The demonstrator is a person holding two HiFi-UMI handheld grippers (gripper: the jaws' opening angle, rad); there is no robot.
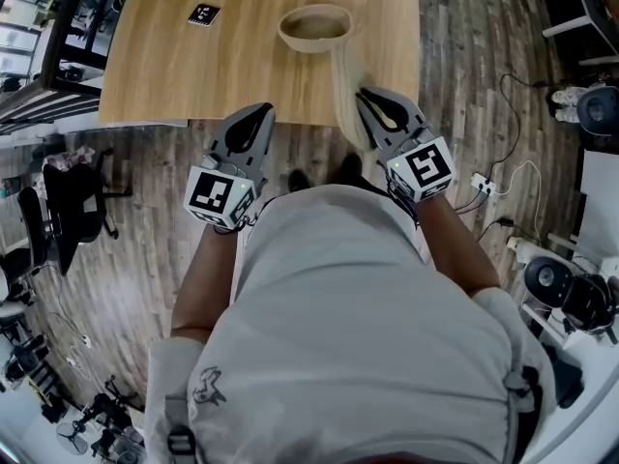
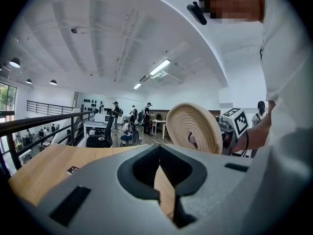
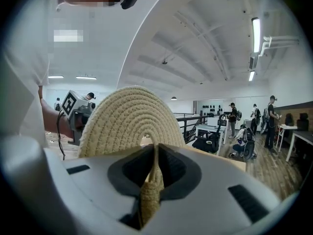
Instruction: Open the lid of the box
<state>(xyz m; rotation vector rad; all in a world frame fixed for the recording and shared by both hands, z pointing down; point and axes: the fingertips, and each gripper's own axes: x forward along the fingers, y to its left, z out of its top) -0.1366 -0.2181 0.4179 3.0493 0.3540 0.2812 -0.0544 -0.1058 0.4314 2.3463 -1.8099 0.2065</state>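
Observation:
A round woven basket [image 1: 314, 27] stands with its top uncovered on the wooden table [image 1: 193, 75], right of the middle. Its flat woven lid [image 1: 344, 85] hangs on edge over the table's near edge. My right gripper [image 1: 368, 100] is shut on the lid's rim. In the right gripper view the lid [image 3: 129, 119] rises upright ahead of the gripper [image 3: 155, 153], its edge pinched between the jaws. My left gripper [image 1: 259, 114] is beside it at the table edge, shut and empty. The left gripper view shows that gripper [image 2: 160, 166] shut and the lid [image 2: 195, 127] to the right.
A small black marker tag [image 1: 203, 14] lies on the table at the far left. Wooden floor runs below the table edge. A black office chair [image 1: 68, 201] stands at the left, and cables and a power strip [image 1: 481, 184] lie at the right. Several people stand far off [image 2: 146, 116].

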